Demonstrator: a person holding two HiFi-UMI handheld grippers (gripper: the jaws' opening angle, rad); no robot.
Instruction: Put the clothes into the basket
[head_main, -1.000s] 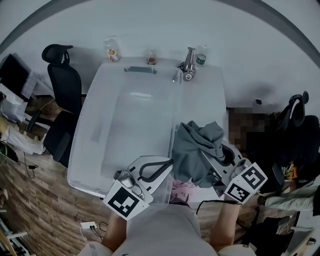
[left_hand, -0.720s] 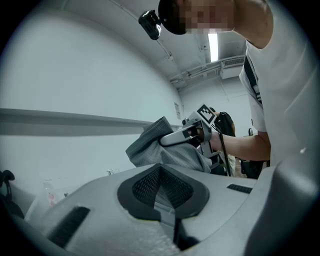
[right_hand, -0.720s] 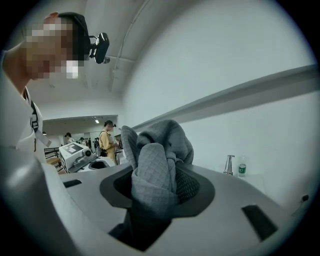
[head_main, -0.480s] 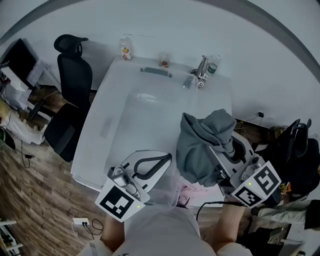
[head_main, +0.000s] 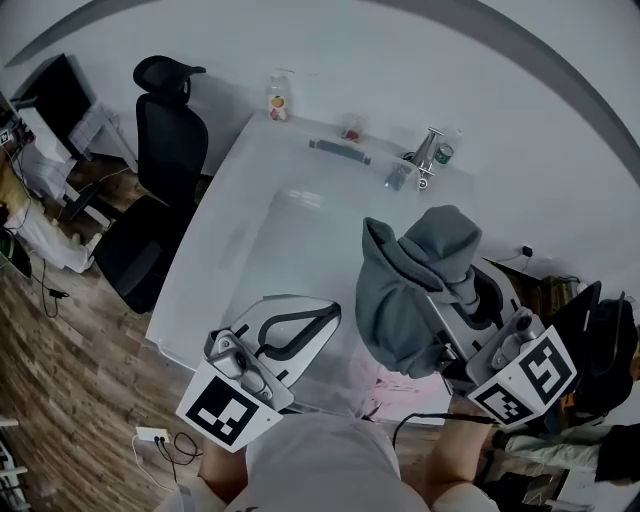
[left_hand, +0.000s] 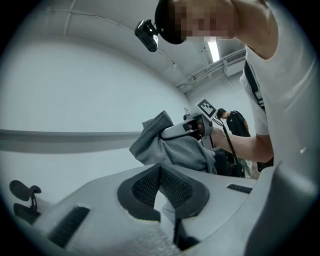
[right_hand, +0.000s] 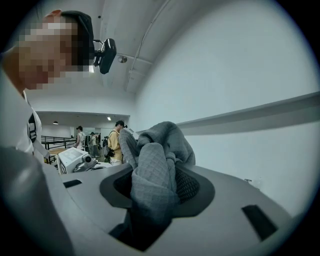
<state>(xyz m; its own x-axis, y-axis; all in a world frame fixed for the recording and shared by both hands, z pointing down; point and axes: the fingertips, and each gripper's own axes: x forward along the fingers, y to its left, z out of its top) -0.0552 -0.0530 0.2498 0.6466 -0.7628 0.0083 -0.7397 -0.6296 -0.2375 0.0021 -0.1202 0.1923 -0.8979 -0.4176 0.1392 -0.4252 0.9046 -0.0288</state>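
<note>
"Grey waffle-knit garment (head_main: 410, 290) held aloft over there: which tool has it?"

"The right gripper (right_hand: 157, 185). Its jaws are clamped on a thick fold of the cloth. The bunched fabric keeps the pads a little apart, and the rest spills over them and hangs below."

"And the left gripper (left_hand: 161, 175)?"

"Its jaws are drawn together at the tips with nothing between the pads. It hovers over the near rim of the clear plastic storage basket (head_main: 225, 240), well apart from the garment."

"Where is the garment against the basket?"

"Raised beside the basket's right-hand wall, about level with its rim or above it. A pink cloth (head_main: 383, 388) lies under it on the white table (head_main: 455, 192), by the basket's near right corner."

"Any room to move?"

"The basket's open top spreads wide to the garment's left. On the table's far edge, close to the white wall, stand a small bottle (head_main: 277, 98) and a metal tap-like fixture (head_main: 430, 155). A black office chair (head_main: 165, 150) stands off the table's left side on the wood-plank floor (head_main: 70, 380)."
</note>
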